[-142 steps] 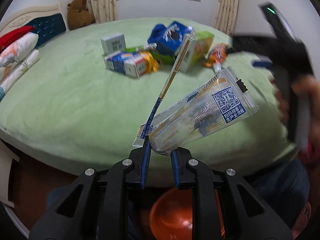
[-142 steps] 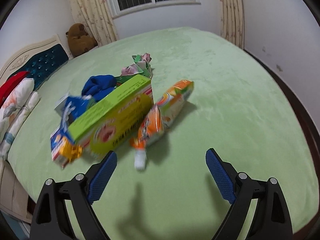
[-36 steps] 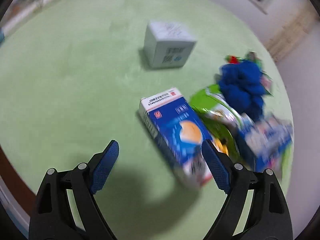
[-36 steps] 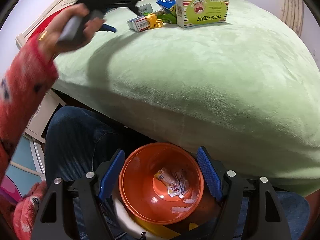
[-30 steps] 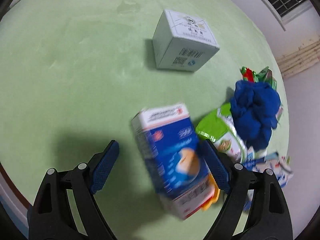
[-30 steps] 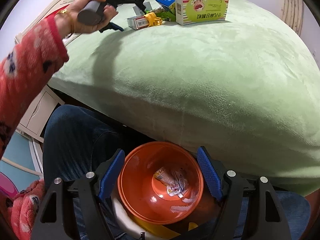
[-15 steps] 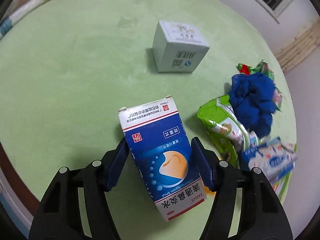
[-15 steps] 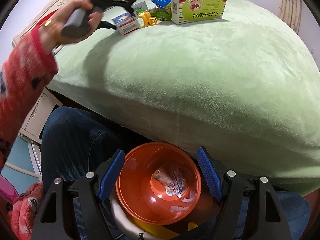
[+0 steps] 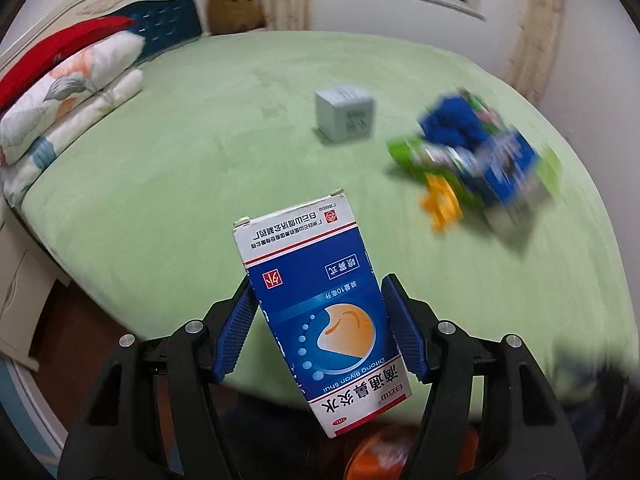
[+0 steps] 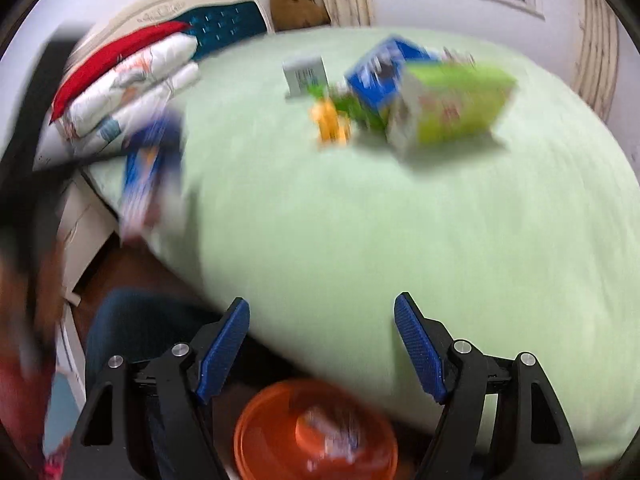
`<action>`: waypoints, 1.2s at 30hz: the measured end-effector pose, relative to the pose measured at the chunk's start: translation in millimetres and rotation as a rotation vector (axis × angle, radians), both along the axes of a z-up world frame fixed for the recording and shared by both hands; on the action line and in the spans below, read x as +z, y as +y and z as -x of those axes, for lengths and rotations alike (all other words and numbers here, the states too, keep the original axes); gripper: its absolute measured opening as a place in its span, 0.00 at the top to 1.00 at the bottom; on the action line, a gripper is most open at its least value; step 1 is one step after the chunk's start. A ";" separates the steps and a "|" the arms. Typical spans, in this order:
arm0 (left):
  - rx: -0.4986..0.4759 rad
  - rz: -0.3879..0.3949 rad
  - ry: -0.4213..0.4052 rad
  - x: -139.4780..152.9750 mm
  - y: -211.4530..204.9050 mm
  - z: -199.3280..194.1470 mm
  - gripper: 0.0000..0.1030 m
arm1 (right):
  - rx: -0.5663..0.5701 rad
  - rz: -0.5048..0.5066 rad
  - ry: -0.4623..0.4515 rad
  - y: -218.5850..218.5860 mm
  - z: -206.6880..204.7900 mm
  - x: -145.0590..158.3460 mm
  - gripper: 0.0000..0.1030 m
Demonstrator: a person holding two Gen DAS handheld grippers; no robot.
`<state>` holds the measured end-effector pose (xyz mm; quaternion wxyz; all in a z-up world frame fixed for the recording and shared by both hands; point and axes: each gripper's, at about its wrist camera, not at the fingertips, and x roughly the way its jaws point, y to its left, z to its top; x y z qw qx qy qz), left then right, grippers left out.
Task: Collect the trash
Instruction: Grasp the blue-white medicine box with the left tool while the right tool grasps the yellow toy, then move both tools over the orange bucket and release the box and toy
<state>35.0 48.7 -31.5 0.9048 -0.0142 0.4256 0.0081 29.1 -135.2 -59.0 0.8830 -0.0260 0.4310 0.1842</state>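
Note:
My left gripper (image 9: 318, 326) is shut on a blue and white medicine box (image 9: 316, 308) and holds it above the near edge of the green bed (image 9: 200, 152). The box also shows blurred at the left of the right wrist view (image 10: 148, 168). My right gripper (image 10: 322, 346) is open and empty above the orange bin (image 10: 316, 436), which holds wrappers. The bin's rim shows at the bottom of the left wrist view (image 9: 376, 456). More trash lies on the bed: a grey-white box (image 9: 346, 114), a green box (image 10: 452, 106), a blue carton (image 10: 380, 70), a yellow piece (image 9: 440, 200).
Pillows (image 9: 68, 88) and a red cushion lie at the headboard on the left. A brown teddy bear (image 9: 234, 2) sits at the back by the curtains. A blue cloth (image 9: 456, 124) lies among the trash. My legs are under the bed's edge (image 10: 132, 332).
My left gripper has closed on the blue medicine box, lifted it off the bed and pulled it back toward the bed's edge. My right gripper has tilted up from the bin toward the bed.

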 end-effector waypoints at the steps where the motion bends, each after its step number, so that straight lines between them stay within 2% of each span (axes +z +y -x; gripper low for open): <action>1: -0.017 -0.009 0.005 -3.1 -0.1 14.9 0.40 | -0.001 0.000 -0.023 6.3 -14.2 5.6 0.29; 6: -0.038 -0.009 0.028 -11.7 8.5 69.1 0.40 | 0.008 0.014 -0.088 39.3 -79.7 20.7 0.29; 9: -0.044 0.012 0.044 -15.8 8.2 85.1 0.39 | -0.003 0.058 -0.090 61.0 -118.8 17.5 0.29; 11: -0.045 0.031 0.048 -16.8 8.4 91.3 0.39 | -0.022 0.100 -0.077 72.1 -143.3 8.8 0.34; 14: -0.048 0.023 0.050 -19.2 6.9 94.5 0.39 | -0.067 0.142 -0.031 79.1 -170.3 -5.5 0.52; 15: -0.049 0.026 0.054 -20.2 6.6 94.4 0.39 | -0.076 0.148 -0.021 78.6 -172.3 -8.6 0.70; 17: -0.049 0.021 0.057 -21.5 5.3 94.4 0.39 | -0.091 0.134 0.001 73.0 -174.8 -9.0 0.74; 24: -0.076 0.031 0.052 -20.7 -5.4 96.8 0.39 | -0.065 0.037 -0.022 48.5 -127.8 20.0 0.75; 29: -0.119 0.033 0.048 -18.6 -19.1 101.5 0.39 | -0.019 0.020 -0.063 21.4 -58.9 45.1 0.75; 33: -0.159 0.037 0.062 -21.3 -30.6 105.3 0.39 | -0.008 0.007 -0.048 -8.2 0.0 46.2 0.75; 36: -0.207 0.055 0.105 -29.7 -42.1 105.9 0.39 | -0.007 0.008 0.003 -29.8 43.5 34.1 0.75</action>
